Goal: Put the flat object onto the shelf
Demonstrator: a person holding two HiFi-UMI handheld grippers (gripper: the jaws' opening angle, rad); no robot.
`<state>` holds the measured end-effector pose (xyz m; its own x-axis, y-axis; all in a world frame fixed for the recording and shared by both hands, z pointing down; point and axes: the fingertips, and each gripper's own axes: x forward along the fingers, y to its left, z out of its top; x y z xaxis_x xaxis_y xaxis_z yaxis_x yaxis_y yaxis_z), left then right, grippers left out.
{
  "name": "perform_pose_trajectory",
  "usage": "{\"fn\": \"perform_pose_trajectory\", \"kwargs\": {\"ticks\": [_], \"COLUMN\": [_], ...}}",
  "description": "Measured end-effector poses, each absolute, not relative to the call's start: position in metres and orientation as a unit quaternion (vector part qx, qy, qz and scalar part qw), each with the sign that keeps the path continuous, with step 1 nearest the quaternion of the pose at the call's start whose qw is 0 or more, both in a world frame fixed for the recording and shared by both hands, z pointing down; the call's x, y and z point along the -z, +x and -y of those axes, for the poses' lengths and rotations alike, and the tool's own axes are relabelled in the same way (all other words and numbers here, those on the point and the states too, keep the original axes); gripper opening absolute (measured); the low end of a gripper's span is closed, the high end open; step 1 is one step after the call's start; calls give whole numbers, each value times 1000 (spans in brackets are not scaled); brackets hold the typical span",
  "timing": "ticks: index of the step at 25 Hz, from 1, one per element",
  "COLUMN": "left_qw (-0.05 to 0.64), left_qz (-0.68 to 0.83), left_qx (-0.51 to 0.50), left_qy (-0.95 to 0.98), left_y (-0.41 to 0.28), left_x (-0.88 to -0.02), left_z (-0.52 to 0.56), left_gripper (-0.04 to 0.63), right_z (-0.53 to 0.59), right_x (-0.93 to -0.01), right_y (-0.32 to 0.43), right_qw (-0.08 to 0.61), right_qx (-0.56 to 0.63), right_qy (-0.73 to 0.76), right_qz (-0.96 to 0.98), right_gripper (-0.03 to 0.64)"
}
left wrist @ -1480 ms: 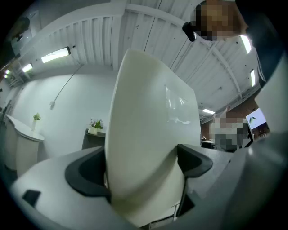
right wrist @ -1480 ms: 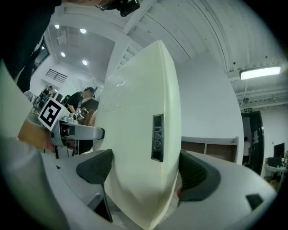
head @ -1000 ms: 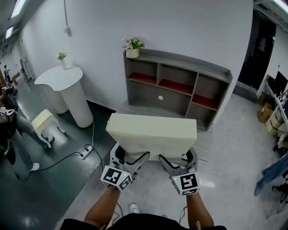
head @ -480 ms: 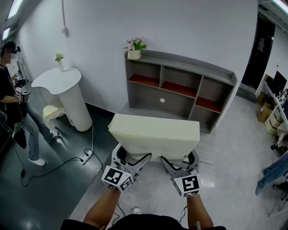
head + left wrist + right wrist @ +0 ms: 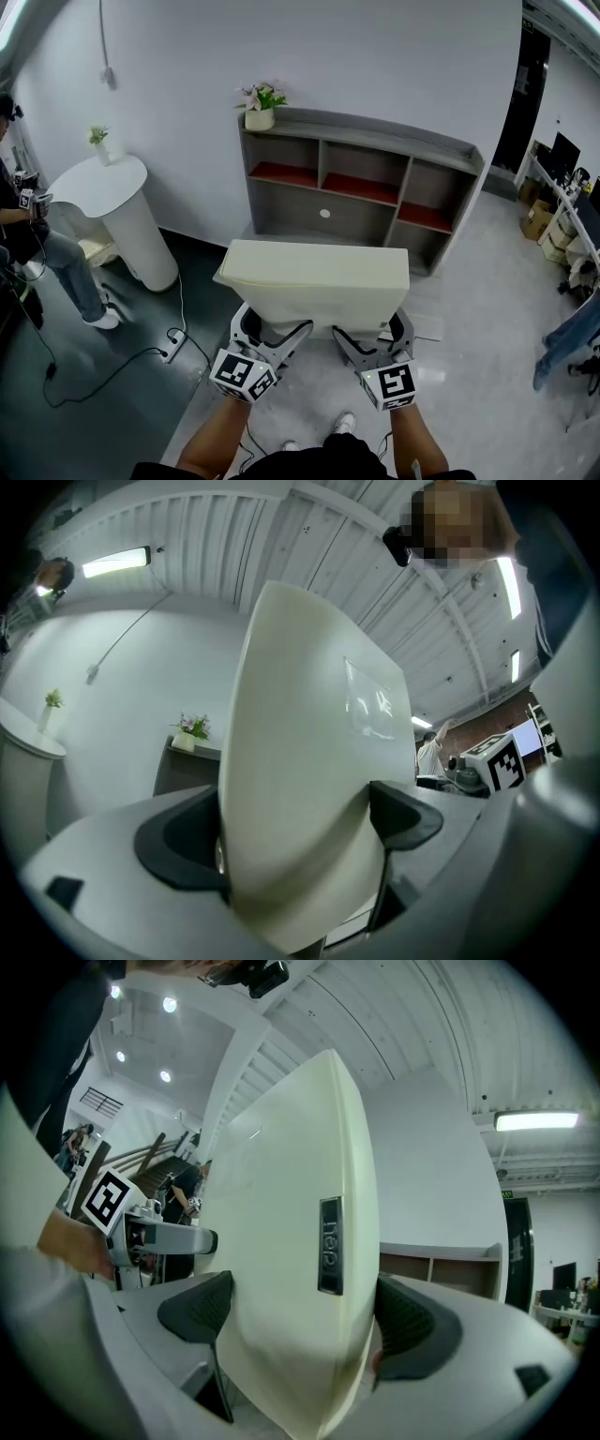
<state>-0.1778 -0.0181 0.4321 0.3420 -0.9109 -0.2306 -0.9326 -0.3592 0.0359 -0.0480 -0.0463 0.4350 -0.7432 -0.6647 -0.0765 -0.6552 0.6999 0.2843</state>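
Note:
A wide cream-coloured flat object [image 5: 314, 281] is held up in front of me by both grippers. My left gripper [image 5: 267, 330] is shut on its near left edge, and the pads squeeze the cream slab [image 5: 309, 789] in the left gripper view. My right gripper [image 5: 370, 333] is shut on its near right edge; the right gripper view shows the slab [image 5: 300, 1269] with a dark label between the jaws. The grey shelf [image 5: 361, 192] with red-floored compartments stands against the white wall beyond the object, some way off.
A potted plant [image 5: 258, 103] sits on the shelf's top left corner. A white round-topped stand [image 5: 108, 211] is at left, with a person [image 5: 42, 253] beside it. A power strip and cables [image 5: 169, 352] lie on the dark floor. Boxes and equipment are at far right.
The view has shifted: shelf and stand sit further left and lower in frame. A person has walked in at the left. Both grippers still hold the flat object the same way.

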Motion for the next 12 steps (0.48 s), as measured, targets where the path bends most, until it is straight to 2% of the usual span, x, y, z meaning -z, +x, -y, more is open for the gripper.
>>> {"fn": "perform_pose_trajectory", "kwargs": {"ticks": [12], "left_qw": [47], "left_qz": [-568], "left_qx": [-97], "left_qy": [-816], "left_y": [-182], "left_x": [-430], "left_z": [112], "left_gripper": [491], "right_z": [141], "right_x": [-433], "right_y": [-52], "right_qw": [4], "right_qx": [142], "right_qy": [353], "right_qz": [925], "right_gripper": [468]}}
